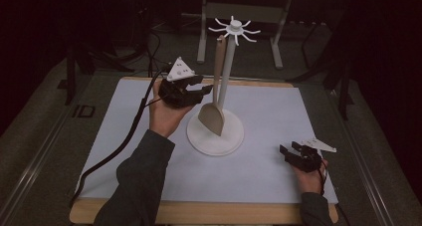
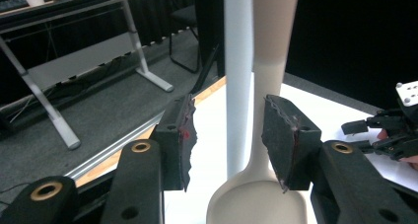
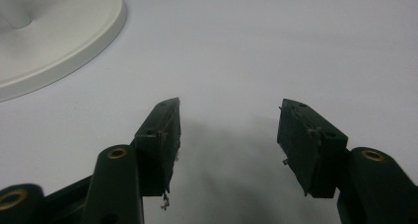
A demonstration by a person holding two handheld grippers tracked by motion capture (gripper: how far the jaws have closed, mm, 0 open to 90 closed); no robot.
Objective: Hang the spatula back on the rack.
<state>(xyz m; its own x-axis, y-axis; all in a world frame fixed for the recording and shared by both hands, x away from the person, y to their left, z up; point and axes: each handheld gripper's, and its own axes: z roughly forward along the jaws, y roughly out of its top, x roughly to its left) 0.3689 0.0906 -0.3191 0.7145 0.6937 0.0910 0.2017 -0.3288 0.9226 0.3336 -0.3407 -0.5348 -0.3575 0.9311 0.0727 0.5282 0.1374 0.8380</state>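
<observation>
The spatula point(image 1: 215, 99) hangs by its handle from one of the hooks at the top of the white stand point(image 1: 226, 66), its blade low, just above the stand's round base point(image 1: 199, 136) and in front of the pole. In my left claw view the pale handle runs up right beside the white pole point(image 2: 238, 76), and the broad blade spreads out at the bottom between my jaws.

My left claw point(image 1: 200, 92) sits level at the spatula's neck, with the handle and pole between its two pads point(image 2: 185, 140). The jaws stand released and wide; the left pad is clear of the handle, while the right pad is very close to it, and I cannot tell whether it touches.

My right claw point(image 1: 287, 150) rests low on the white sheet point(image 1: 268, 111), well apart from the stand on its right side. Its jaws are spread with nothing between them, only bare sheet, and the rim of the base shows at the upper left of its view point(image 3: 59, 41).

The sheet covers a wooden table point(image 1: 199, 213), with dark floor around it.
</observation>
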